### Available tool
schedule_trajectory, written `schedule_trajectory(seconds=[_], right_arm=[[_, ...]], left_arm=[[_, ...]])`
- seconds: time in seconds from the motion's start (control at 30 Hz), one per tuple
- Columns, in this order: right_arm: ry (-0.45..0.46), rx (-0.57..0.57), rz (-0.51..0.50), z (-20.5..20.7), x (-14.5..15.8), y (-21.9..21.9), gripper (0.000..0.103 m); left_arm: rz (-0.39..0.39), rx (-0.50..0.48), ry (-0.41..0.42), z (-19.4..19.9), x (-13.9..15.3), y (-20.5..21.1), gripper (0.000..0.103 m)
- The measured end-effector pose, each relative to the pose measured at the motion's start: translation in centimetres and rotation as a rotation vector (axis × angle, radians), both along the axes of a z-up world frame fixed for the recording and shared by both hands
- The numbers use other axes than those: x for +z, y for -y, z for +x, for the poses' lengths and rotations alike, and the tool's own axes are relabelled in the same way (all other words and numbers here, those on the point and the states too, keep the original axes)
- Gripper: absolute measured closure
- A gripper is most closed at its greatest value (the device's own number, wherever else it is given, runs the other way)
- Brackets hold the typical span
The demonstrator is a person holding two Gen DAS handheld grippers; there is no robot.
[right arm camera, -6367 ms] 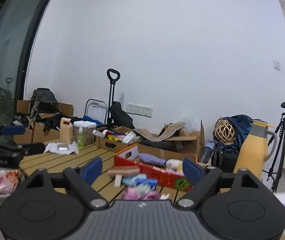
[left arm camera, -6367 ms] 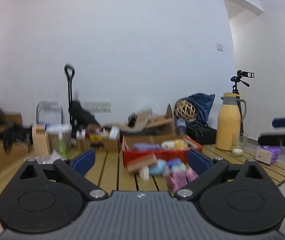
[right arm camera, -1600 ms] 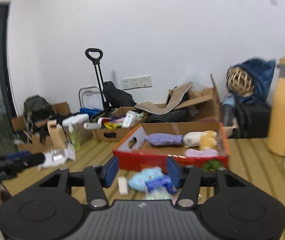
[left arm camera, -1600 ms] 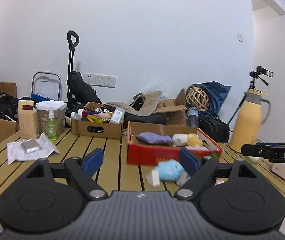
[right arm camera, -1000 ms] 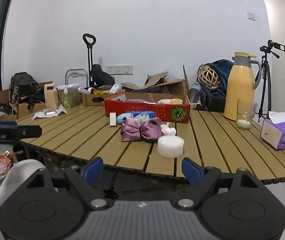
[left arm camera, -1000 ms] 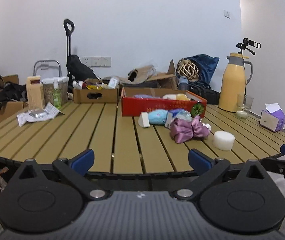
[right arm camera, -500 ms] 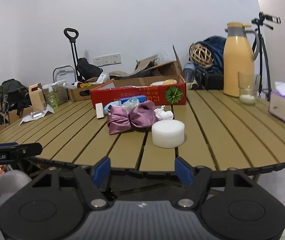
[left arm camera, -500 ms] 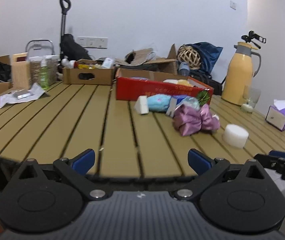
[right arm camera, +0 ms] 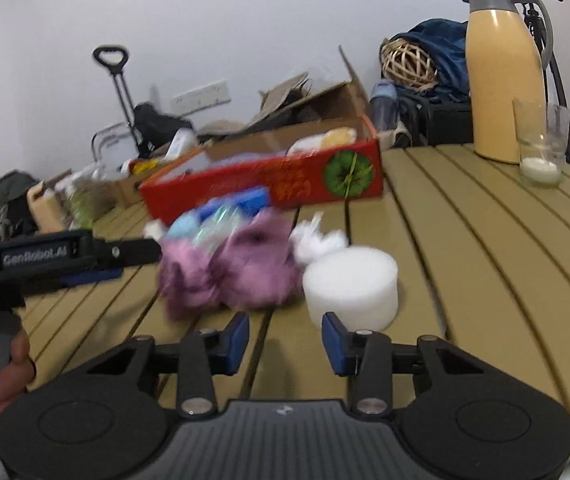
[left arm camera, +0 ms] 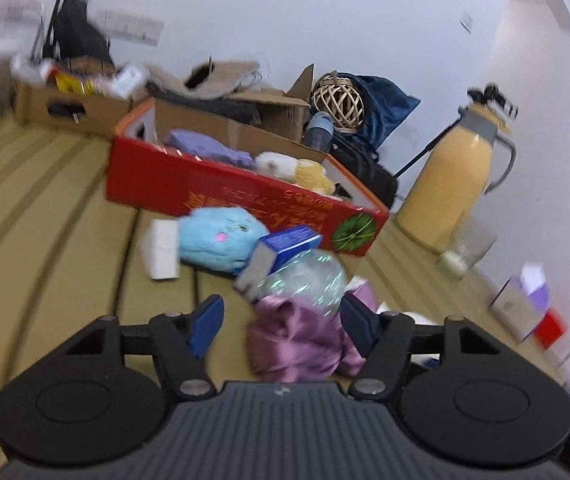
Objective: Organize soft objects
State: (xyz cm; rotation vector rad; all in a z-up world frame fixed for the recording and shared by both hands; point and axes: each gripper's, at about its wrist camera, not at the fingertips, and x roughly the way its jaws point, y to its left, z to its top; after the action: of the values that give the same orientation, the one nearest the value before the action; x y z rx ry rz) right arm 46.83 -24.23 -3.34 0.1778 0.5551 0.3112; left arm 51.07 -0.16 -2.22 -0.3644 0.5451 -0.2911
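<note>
A purple satin cloth (left arm camera: 297,340) lies crumpled on the slatted table (left arm camera: 65,240). It sits between the fingers of my left gripper (left arm camera: 281,328), whose jaws are closing; the left pad stands clear of the cloth. Just beyond are a shiny plastic bag (left arm camera: 309,276), a blue booklet (left arm camera: 285,242), a light blue plush (left arm camera: 221,238) and a white block (left arm camera: 161,248). Behind them a red box (left arm camera: 245,192) holds purple, white and yellow soft things. My right gripper (right arm camera: 285,340) is closing over bare slats, just short of a white foam cylinder (right arm camera: 351,288) and the purple cloth (right arm camera: 237,272).
A yellow thermos (right arm camera: 503,72) and a glass (right arm camera: 539,148) stand at the back right, and a tissue box (left arm camera: 521,300) sits near the right edge. A cardboard box (left arm camera: 69,100) of bottles is at the back left. A hand (right arm camera: 5,376) holds the left gripper (right arm camera: 133,260).
Both grippers have moved forward from the table's near edge in over the table, up to the pile of soft things. Both pairs of jaws have narrowed.
</note>
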Motion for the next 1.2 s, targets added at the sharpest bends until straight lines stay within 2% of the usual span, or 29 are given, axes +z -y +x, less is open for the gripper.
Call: schedule_trajectory(seconds=[0.07,0.13,0.23,0.4,0.57,0.6,0.67,0.83,1.03,1.2], right_arm=[[0.001,0.004,0.059,1.8,0.4,0.5,0.062],[0.009,0.017,0.121,3.5,0.8,0.6,0.062],[0.015,0.044,0.124,5.2,0.6,-0.3,0.062],[-0.010,0.067,0.143,6.0,0.0,-1.0,0.061],[-0.049,0.086,0.198,5.6,-0.9,-0.6,0.061],[-0.052,0.089,0.196,5.5,-0.9,-0.6,0.061],[-0.057,0.100,0.181,5.1,-0.9,-0.7,0.064],[-0.060,0.120,0.131,3.7,-1.3,-1.1,0.064],[-0.014,0.129,0.028,0.7,-1.1,-1.8,0.080],[0.025,0.127,0.032,-2.4,-0.9,-1.7,0.089]], left_arm=[[-0.016,0.003,-0.022,0.7,-0.9,0.0,0.037],[0.001,-0.001,-0.054,1.2,-1.6,0.2,0.047],[-0.002,-0.039,-0.050,0.9,-2.1,-0.1,0.057],[-0.044,-0.102,-0.086,0.9,-2.9,-0.6,0.057],[-0.025,-0.123,-0.082,0.5,-2.8,0.1,0.058],[-0.024,-0.132,-0.082,0.4,-2.9,0.1,0.064],[-0.011,-0.147,-0.074,0.2,-2.9,0.2,0.068],[0.043,-0.167,-0.043,-0.9,-3.0,0.8,0.072],[0.060,-0.143,-0.014,-4.6,-2.9,1.4,0.078],[0.037,-0.140,-0.007,-7.5,-2.7,1.2,0.080]])
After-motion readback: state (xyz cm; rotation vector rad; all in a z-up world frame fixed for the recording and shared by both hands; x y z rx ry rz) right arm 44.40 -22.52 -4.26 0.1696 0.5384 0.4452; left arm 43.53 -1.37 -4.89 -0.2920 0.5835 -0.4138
